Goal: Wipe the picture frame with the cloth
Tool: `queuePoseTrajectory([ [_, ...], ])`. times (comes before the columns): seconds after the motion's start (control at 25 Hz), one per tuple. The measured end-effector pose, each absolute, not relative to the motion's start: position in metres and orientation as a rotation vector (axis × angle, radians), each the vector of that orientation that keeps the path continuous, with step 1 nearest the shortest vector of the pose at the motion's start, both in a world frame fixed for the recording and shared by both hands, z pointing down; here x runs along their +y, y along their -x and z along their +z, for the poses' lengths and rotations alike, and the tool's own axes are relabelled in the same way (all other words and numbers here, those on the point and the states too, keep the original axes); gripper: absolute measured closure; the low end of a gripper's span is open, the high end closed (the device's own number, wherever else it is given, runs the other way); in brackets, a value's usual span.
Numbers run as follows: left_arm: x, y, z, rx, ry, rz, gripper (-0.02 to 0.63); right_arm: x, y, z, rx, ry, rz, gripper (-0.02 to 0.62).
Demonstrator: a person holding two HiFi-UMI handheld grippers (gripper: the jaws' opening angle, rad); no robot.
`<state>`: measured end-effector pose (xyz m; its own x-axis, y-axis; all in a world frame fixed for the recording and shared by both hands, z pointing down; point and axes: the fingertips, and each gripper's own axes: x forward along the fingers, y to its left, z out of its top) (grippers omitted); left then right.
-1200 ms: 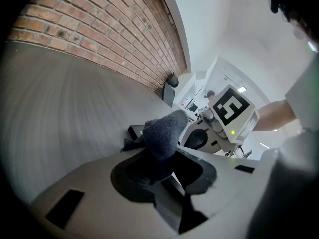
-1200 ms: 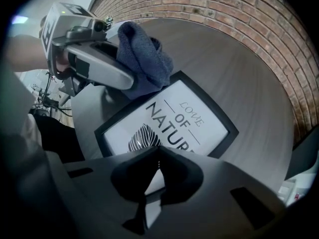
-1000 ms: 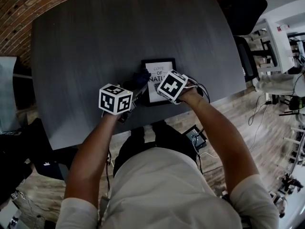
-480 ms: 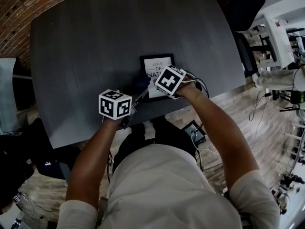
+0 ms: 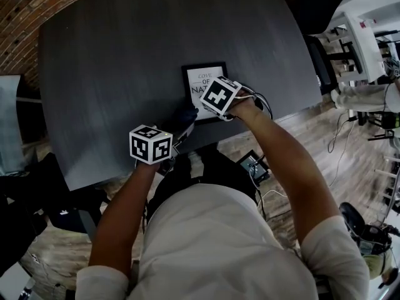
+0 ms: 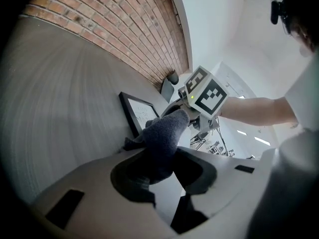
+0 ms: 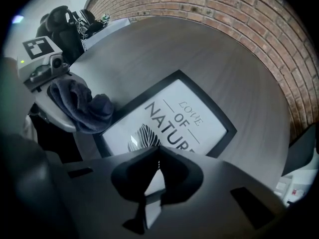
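At picture frame, L gripper jaws clamp cloth; R gripper jaws shut, empty.

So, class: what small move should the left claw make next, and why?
Probably sweep the dark grey cloth, pinched in the left claw, across the glass of the black picture frame. The cloth sits only at one corner, while the shut right claw points down at the frame.

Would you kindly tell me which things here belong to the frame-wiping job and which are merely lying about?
Job: picture frame, cloth, left gripper holding it, right gripper shut above the frame.
Lying about: office chair, small device on the floor.
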<state>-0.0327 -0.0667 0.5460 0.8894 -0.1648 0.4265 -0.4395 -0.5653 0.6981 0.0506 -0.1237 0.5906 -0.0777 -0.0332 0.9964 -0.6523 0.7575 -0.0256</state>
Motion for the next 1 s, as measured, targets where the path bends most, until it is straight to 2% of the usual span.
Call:
queuePoseTrajectory([
  [0.52,-0.003,0.03,0.54,-0.241,-2.181,0.459,0.494,-0.123,-0.052,0.588,-1.573,-0.626,0.492,0.58],
  [0.8,0.008,0.063,0.52,-0.293,-2.203,0.358,0.494,-0.122,-0.052,0.576,-1.638,-0.718,0.428,0.576],
  [0.84,0.007,0.07,0.517,-0.31,-2.205,0.338,0.494,-0.12,-0.051,0.572,-1.658,-0.743,0.444,0.569],
  [0.92,0.005,0.082,0.51,-0.349,-2.208,0.295,0.494,-0.115,-0.051,0.561,-1.704,-0.788,0.482,0.449],
  [1.0,0.003,0.094,0.5,-0.389,-2.214,0.246,0.492,-0.115,-0.047,0.541,-1.778,-0.828,0.458,0.433],
])
